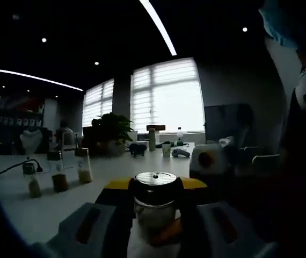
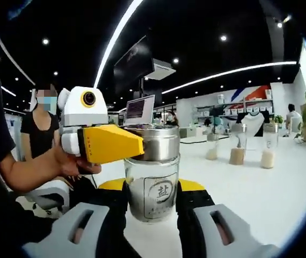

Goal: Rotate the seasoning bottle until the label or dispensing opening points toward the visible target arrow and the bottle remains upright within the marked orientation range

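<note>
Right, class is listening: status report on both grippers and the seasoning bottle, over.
Left gripper shut on the bottle's metal cap. Right gripper shut on the seasoning bottle, upright, label facing the right gripper view. Three spare bottles stand well clear.

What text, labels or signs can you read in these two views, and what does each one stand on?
"盐": circled character on the glass bottle in the right gripper view.
Laptop screen: text too small to read.
Three jars on the table: labels, if any, unreadable.
Left gripper view: bottle cap shows no readable text.
</note>
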